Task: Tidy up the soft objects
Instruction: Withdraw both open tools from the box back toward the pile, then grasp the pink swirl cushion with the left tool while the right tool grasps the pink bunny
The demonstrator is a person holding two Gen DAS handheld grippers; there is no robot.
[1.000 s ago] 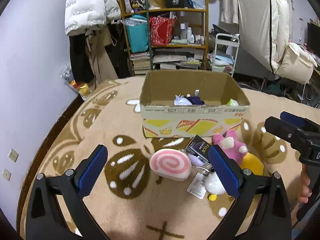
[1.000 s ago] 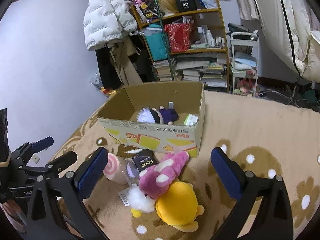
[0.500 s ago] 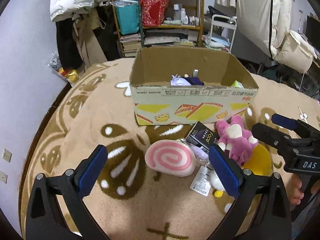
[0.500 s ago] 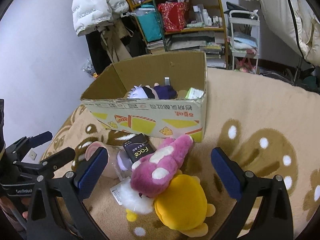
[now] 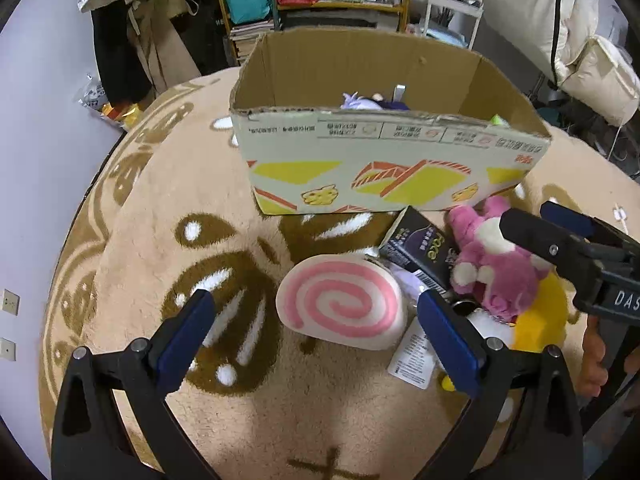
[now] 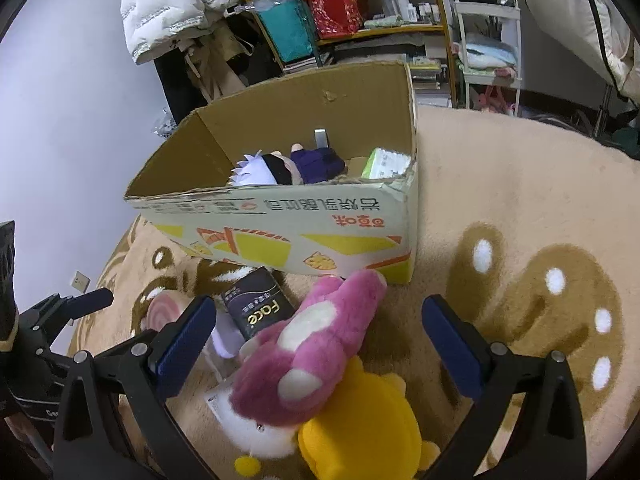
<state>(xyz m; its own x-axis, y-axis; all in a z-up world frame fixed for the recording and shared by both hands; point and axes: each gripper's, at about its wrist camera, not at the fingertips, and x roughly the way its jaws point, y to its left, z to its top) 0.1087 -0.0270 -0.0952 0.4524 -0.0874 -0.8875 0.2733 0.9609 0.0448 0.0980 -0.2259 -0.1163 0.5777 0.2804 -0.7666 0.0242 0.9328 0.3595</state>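
Observation:
A pink-and-white swirl cushion [image 5: 340,306] lies on the rug between the fingers of my open left gripper [image 5: 316,332]. A pink plush [image 6: 308,344] lies on a yellow plush [image 6: 360,436] between the fingers of my open right gripper [image 6: 320,344]; both also show in the left wrist view, the pink plush [image 5: 492,264] at right. A black "Face" pack [image 6: 256,304] and a white plush [image 6: 260,436] lie beside them. The open cardboard box [image 5: 384,168] holds a doll [image 6: 280,166] and a green pack [image 6: 384,164].
A beige patterned rug [image 5: 160,208] covers the floor. Behind the box stand a cluttered shelf [image 6: 360,12], hanging coats [image 6: 176,4] and a white cart [image 6: 488,32]. The wall [image 5: 36,120] runs along the left. A paper tag [image 5: 414,356] lies by the cushion.
Both grippers have moved forward and down toward the toys. The cushion now sits between my left fingers and the pink plush between my right fingers. Nothing has been grasped.

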